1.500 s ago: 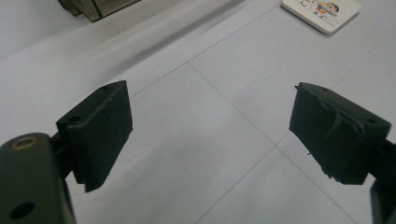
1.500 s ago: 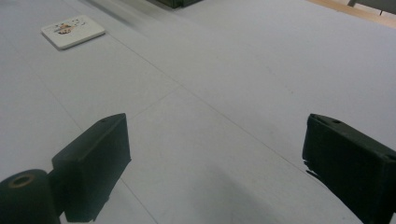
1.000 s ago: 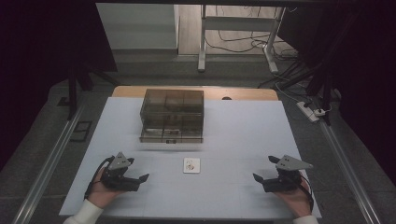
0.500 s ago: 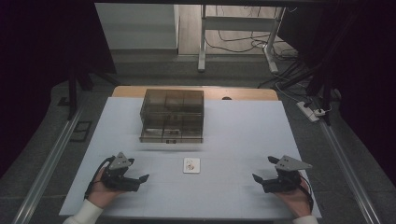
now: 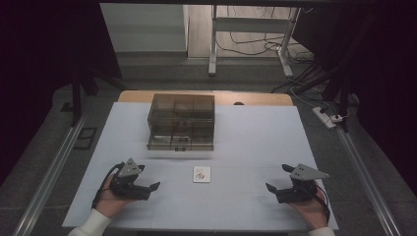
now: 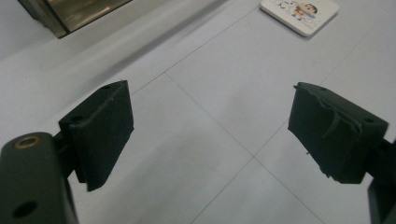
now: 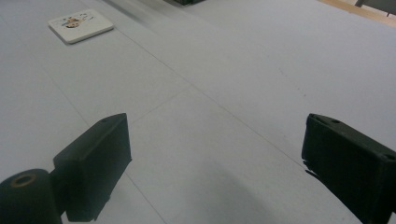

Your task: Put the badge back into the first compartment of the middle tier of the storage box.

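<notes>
white rectangular table top bears all | smoky translucent plastic drawer box at far centre | left gripper near-left, jaws wide apart, empty | right gripper near-right, jaws wide apart, empty | small white square picture tile flat between both grippers, touching neither

**Matt pads, glossy tile, smoky plastic**

The black jaw pads look like matt, slightly fuzzy foam with frayed edges. The small white square tile has a smooth, glossy printed face. The pale table sheet looks matt and smooth. The translucent smoky-brown plastic drawer box shines faintly.
</notes>
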Tool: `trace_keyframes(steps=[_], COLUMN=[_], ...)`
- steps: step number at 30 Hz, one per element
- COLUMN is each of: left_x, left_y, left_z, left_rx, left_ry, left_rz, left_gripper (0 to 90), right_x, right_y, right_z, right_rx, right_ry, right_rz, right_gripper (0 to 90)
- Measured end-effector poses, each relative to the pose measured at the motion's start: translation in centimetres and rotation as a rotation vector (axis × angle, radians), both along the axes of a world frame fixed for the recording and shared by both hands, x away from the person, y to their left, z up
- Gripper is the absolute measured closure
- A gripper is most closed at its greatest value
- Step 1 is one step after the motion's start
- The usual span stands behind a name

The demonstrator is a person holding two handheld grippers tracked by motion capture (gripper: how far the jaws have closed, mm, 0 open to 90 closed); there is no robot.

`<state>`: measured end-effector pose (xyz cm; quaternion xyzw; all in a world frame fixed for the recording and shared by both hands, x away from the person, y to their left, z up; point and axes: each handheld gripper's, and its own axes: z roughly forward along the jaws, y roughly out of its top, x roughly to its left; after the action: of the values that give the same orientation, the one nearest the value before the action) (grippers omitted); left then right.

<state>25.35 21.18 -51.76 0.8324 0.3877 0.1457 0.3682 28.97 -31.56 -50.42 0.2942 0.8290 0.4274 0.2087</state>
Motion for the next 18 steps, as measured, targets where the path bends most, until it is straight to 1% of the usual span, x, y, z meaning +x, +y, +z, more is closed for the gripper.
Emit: trace_keyframes(steps=[4, 8, 15, 18], left_x=[0.1, 0.2, 0.4, 0.6], left_y=[-0.1, -0.2, -0.7, -1.1], left_z=[0.0, 0.0, 0.2, 0.3], left_rx=[0.002, -0.001, 0.007, 0.008], left_ry=[0.001, 0.003, -0.002, -0.002], left_rz=[-0.007, -0.006, -0.025, -0.033], left_gripper=[14.2, 14.2, 14.2, 14.2], right_x=[0.0, 0.1, 0.0, 0.0], right_y=[0.1, 0.1, 0.2, 0.2], right_z=[-0.1, -0.1, -0.1, -0.1], right_rx=[-0.006, -0.002, -0.013, -0.009], right_ry=[0.002, 0.002, 0.007, 0.006], right_rz=[-0.005, -0.011, -0.009, -0.009], right_gripper=[8.0, 8.0, 8.0, 8.0])
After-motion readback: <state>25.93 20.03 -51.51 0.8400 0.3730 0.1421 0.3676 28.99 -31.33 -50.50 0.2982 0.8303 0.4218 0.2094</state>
